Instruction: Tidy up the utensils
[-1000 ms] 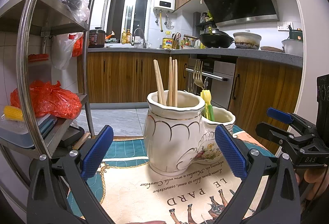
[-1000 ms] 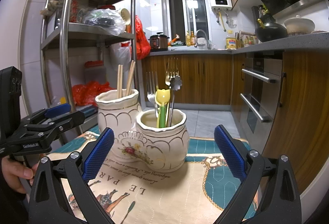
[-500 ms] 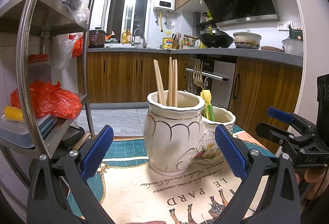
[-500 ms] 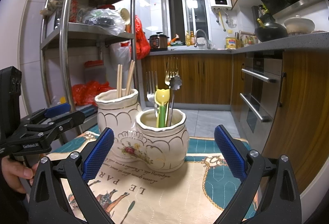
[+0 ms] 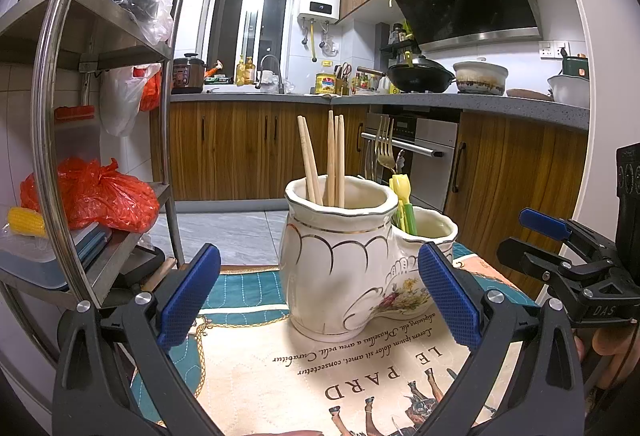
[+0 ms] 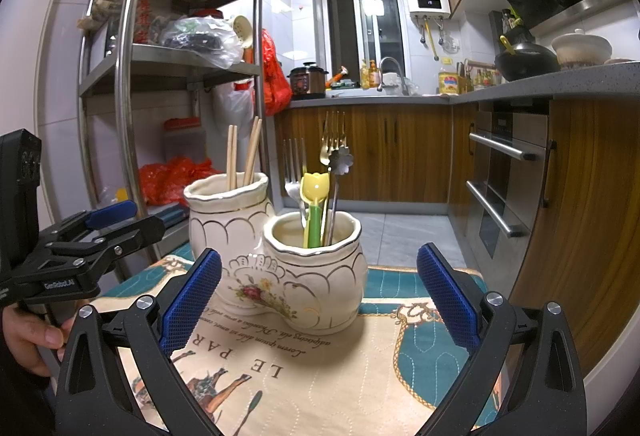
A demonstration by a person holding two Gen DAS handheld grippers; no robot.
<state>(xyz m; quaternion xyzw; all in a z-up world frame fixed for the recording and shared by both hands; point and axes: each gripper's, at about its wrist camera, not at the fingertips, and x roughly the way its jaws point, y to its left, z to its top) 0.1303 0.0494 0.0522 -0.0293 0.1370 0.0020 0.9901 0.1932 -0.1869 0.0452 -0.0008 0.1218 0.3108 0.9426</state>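
A cream ceramic utensil holder (image 5: pixel 352 268) with two joined pots stands upright on a printed table mat (image 5: pixel 360 368), near the mat's far edge. In the left wrist view the taller pot is nearer, and four wooden chopsticks (image 5: pixel 332 160) rise from it, leaning slightly apart. Behind and to the right sits the lower pot, from which metal forks (image 5: pixel 384 148) and a yellow-and-green plastic utensil (image 5: pixel 402 196) stick up. The left gripper (image 5: pixel 320 300) hangs just in front of the holder with its blue-padded fingers (image 5: pixel 188 296) spread wide apart, gripping nothing; the holder appears between them but is not touched. In the right wrist view the lower pot is nearer, and it shows the forks (image 6: pixel 334 144), a flower-ended metal utensil (image 6: pixel 340 158) and the yellow tulip-shaped utensil (image 6: pixel 315 192) standing together, with the chopsticks (image 6: pixel 244 156) in the taller pot behind. The right gripper (image 6: pixel 318 300) also faces the utensil holder (image 6: pixel 280 256) with its fingers (image 6: pixel 448 300) wide apart and empty, short of the pot wall. Each view catches the other gripper at its edge, held by a hand (image 6: pixel 28 336). A steel shelf rack (image 6: pixel 128 76) with an orange plastic bag (image 5: pixel 92 192) stands beside the table, and wooden kitchen cabinets (image 6: pixel 380 152) line the far wall.
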